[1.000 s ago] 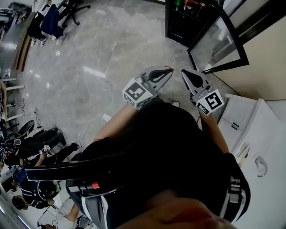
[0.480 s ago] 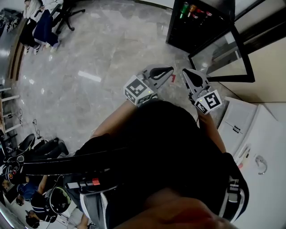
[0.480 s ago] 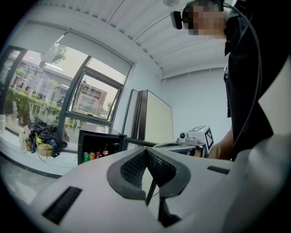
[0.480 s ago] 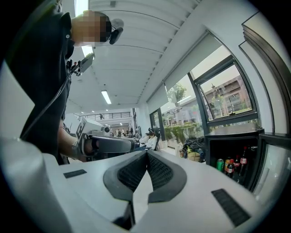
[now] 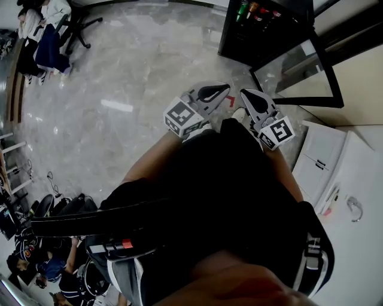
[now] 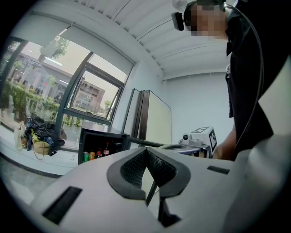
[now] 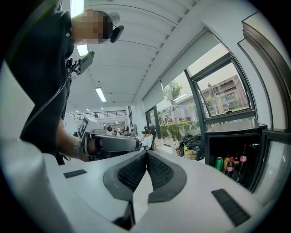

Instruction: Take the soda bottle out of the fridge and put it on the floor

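The black mini fridge (image 5: 257,33) stands at the top right of the head view with its glass door (image 5: 296,66) swung open. Bottles and cans (image 5: 251,9) line its shelf. In the right gripper view a dark soda bottle (image 7: 243,157) with a red label stands inside beside a green can (image 7: 218,164). The left gripper view shows the same fridge (image 6: 97,145) farther off. My left gripper (image 5: 226,88) and right gripper (image 5: 244,94) are held side by side in front of my body, short of the fridge. Both are shut and empty, pads meeting at the tips (image 6: 146,150) (image 7: 146,154).
A white cabinet (image 5: 335,173) runs along the right. Marble floor (image 5: 137,72) lies between me and the fridge, with a small red mark (image 5: 230,100). People and office chairs (image 5: 48,36) are far left, more people (image 5: 36,263) bottom left. Bags (image 6: 38,136) lie by the window.
I have stepped forward towards the fridge, and both grippers came along with me. More of the fridge's inside shows now. The jaws look the same.
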Available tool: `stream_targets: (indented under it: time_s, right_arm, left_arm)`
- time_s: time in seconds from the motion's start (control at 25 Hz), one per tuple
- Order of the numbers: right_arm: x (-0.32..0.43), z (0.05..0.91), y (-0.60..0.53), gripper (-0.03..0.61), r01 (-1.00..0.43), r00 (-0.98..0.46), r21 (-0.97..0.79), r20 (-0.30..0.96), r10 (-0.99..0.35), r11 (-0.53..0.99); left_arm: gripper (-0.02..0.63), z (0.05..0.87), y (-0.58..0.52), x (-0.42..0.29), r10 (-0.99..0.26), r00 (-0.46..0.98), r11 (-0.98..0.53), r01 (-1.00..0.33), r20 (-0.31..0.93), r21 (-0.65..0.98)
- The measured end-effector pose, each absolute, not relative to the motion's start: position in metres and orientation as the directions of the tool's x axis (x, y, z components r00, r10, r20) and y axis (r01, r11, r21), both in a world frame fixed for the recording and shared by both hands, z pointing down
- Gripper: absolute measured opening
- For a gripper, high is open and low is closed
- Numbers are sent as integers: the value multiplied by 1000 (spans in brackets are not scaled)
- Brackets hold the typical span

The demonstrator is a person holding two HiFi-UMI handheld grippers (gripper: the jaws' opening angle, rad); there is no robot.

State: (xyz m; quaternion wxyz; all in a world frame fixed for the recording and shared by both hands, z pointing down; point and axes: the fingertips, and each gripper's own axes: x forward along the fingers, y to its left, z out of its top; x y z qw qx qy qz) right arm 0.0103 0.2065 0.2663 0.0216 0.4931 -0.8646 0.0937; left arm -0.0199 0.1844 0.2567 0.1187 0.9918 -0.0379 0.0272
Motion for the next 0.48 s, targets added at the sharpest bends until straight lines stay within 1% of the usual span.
stream_targets:
  time_s: [0.2,0.36,0.48]
  right_arm:
    - [34,272,193,12,-862,-504,-139,131,-854,488]
    - [59,280,173,12,-855,-516,-132,133,-846,501]
    - [83,286,152,12,-854,-519,-127,135,-844,505]
  left_arm:
    - [3,263,172,1,-61,996,-971,-74,64,228]
    - [3,271,155,24,-69,993,-971,-88,93,221]
    - [3,267,136,46,-81,993,-976,-96,80,197]
